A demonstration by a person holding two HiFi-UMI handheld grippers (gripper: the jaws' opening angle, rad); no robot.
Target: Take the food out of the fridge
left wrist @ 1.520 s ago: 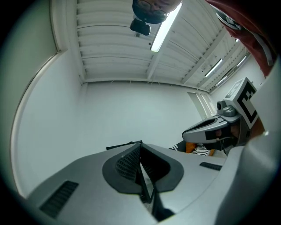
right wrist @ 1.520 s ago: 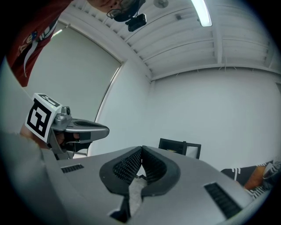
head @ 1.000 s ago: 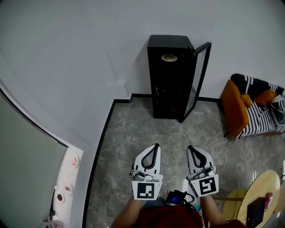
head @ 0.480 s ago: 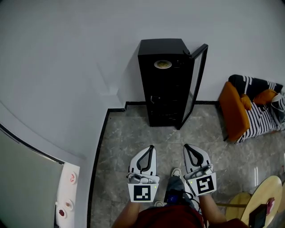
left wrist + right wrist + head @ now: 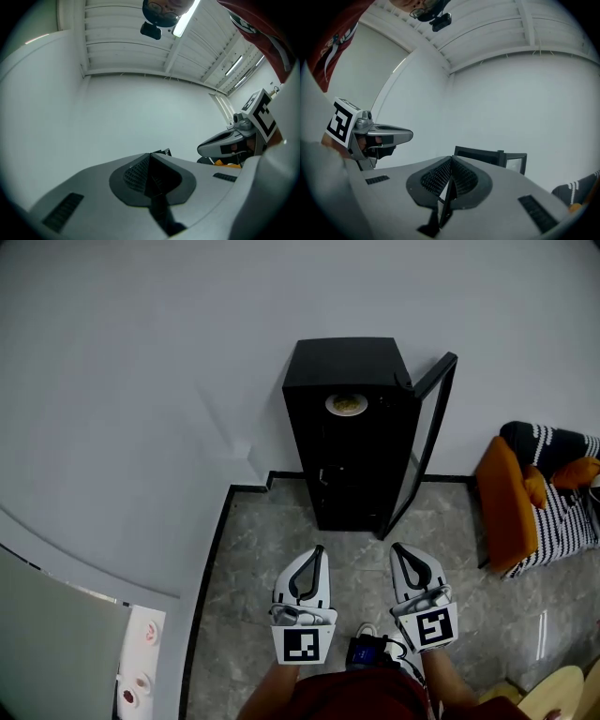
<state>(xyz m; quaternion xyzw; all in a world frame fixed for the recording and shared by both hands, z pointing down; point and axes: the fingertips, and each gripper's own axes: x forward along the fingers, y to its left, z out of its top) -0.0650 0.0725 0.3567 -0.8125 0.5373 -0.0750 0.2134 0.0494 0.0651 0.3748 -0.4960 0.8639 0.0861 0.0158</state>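
The black fridge (image 5: 349, 442) stands against the wall (image 5: 169, 381) at 12 o'clock, its glass door (image 5: 429, 432) swung wide open; a plate of food (image 5: 346, 405) sits on its top shelf; the lower shelves are too dark to read; the left tongs (image 5: 318, 553) and right tongs (image 5: 397, 549) are both clenched on nothing, side by side at 6 o'clock; the plate lies well apart from both tips, toward 12 o'clock.

Inside fridge (image 5: 352, 465): dark, lower shelves unreadable. Food on plate (image 5: 346, 405) too small to identify. Right edge cuts sofa (image 5: 506, 507).
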